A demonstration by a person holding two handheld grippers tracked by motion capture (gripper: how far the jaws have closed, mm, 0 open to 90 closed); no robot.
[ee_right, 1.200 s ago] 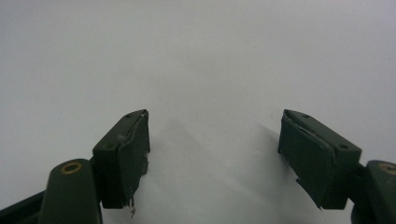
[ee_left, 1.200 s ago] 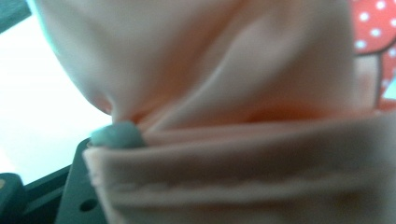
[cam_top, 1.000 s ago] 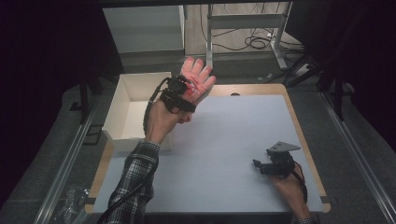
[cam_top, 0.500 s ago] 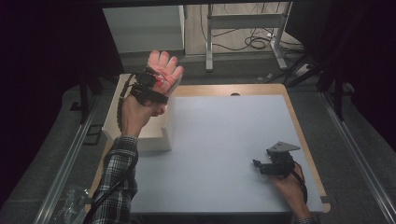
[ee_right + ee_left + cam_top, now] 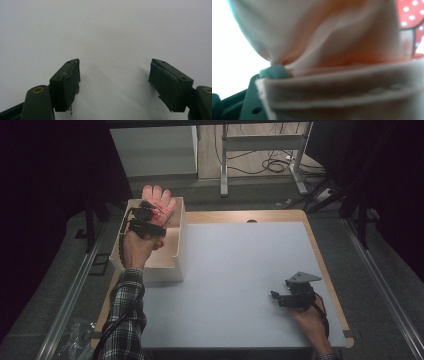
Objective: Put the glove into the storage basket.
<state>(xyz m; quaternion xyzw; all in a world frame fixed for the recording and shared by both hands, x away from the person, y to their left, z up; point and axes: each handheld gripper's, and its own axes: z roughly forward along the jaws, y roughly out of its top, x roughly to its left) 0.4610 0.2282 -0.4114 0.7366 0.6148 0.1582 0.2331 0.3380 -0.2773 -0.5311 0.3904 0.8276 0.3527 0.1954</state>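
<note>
Two grippers were in use at a pale tabletop [image 5: 240, 265] with a wooden edge. The left gripper [image 5: 146, 220], raised above an open white box [image 5: 172, 251] at the tabletop's left side, was clenched on a pink glove [image 5: 159, 200], whose fingers fanned out over the box's far rim. Seen from the left gripper view, the glove [image 5: 324, 45] bunched tightly against the jaw, its stitched cuff hem running across the bottom and a patch of red fabric with white dots [image 5: 409, 15] at the upper right. The right gripper [image 5: 287, 297] rested low on the tabletop near its right front corner, well apart from the box, its jaws spread wide and holding nothing; between them lay bare white tabletop [image 5: 115, 37]. A plaid sleeve [image 5: 125, 315] covered the person's left forearm.
</note>
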